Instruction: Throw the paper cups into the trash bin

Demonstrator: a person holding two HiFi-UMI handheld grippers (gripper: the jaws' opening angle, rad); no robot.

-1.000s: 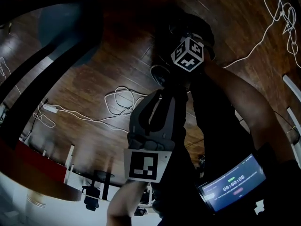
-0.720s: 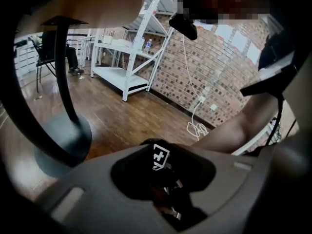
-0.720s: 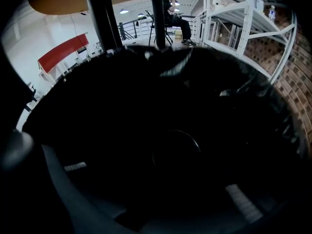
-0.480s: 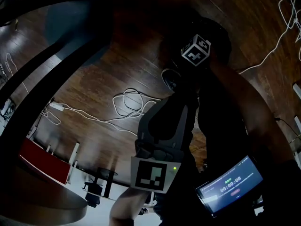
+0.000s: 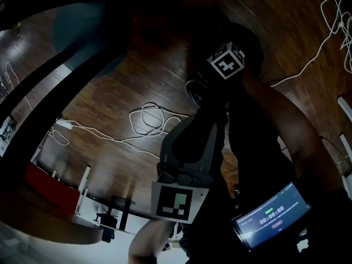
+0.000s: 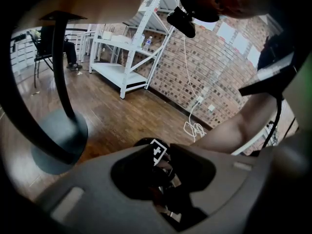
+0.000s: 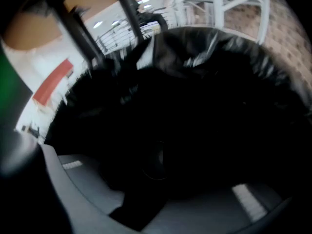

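Observation:
The head view is very dark. My right gripper's marker cube (image 5: 225,62) hangs over the black trash bin (image 5: 250,34); its jaws are hidden in the dark there. In the right gripper view the right gripper (image 7: 161,179) looks down into the bin's black bag (image 7: 204,52). Its grey jaws are opening and nothing is pressed between them. Below them shows a dim round outline (image 7: 156,160), perhaps a paper cup; I cannot tell. My left gripper (image 5: 204,114) points toward the bin from nearer me, open and empty. In the left gripper view the left gripper (image 6: 161,179) faces that cube (image 6: 158,152).
A dark pedestal table base (image 5: 82,21) curves across the left over the wood floor. White cables (image 5: 146,117) lie between it and the bin. A lit phone (image 5: 272,216) sits on the right forearm. A white shelf rack (image 6: 131,57) stands by a brick wall.
The right gripper's cube has stayed over the bin, shifting only slightly right. The left gripper keeps its place below it.

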